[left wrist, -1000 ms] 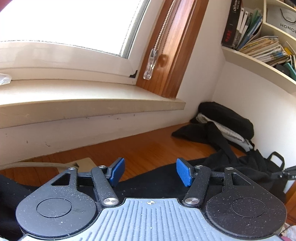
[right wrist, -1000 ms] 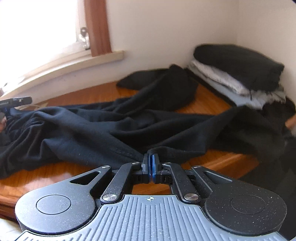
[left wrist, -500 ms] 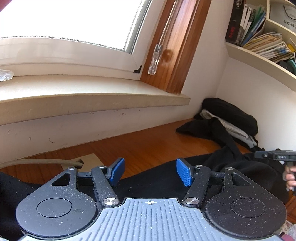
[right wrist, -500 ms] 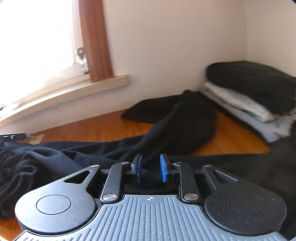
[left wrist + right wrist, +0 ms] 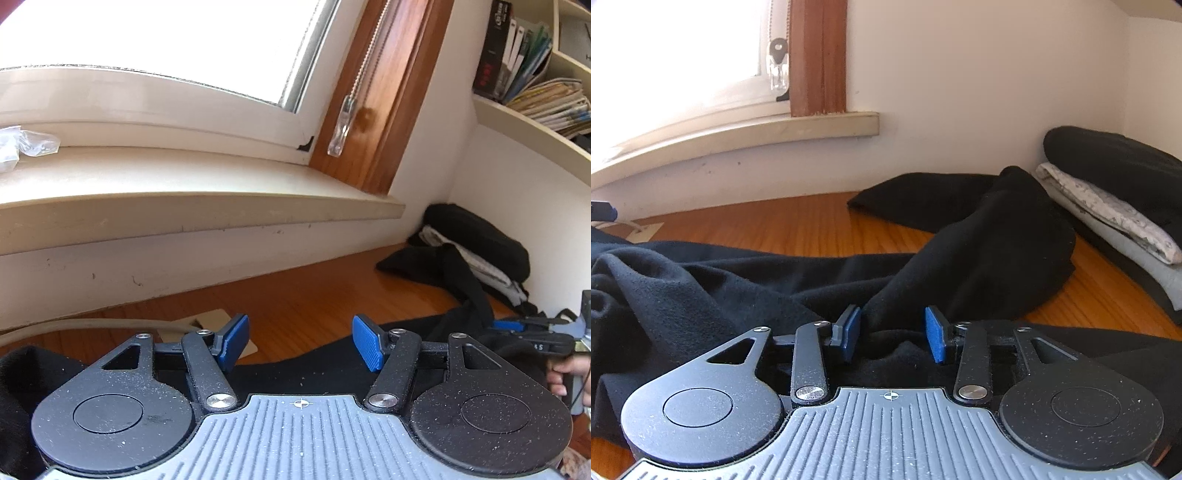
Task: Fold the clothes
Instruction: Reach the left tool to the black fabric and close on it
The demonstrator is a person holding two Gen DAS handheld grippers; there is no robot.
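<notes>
A large black garment [image 5: 701,291] lies crumpled across the wooden table [image 5: 798,225], one sleeve running back toward the wall. My right gripper [image 5: 892,338] stands open low over the cloth, with a fold of black fabric rising between its blue pads. In the left wrist view the same black garment [image 5: 332,373] reaches under my left gripper [image 5: 301,341], which is open and holds nothing, above the cloth's edge. At that view's right edge a hand holds the right gripper [image 5: 517,326] over the cloth.
A stack of folded clothes [image 5: 1115,192], black on top over grey and white, sits in the back right corner. A windowsill [image 5: 184,192] runs along the wall. A beige plate with a cable [image 5: 210,321] lies on the table. Bookshelves [image 5: 535,85] hang at upper right.
My right gripper went from shut to open and moved forward and lower over the cloth. The left view has shifted slightly; the right gripper has come into it at the right edge.
</notes>
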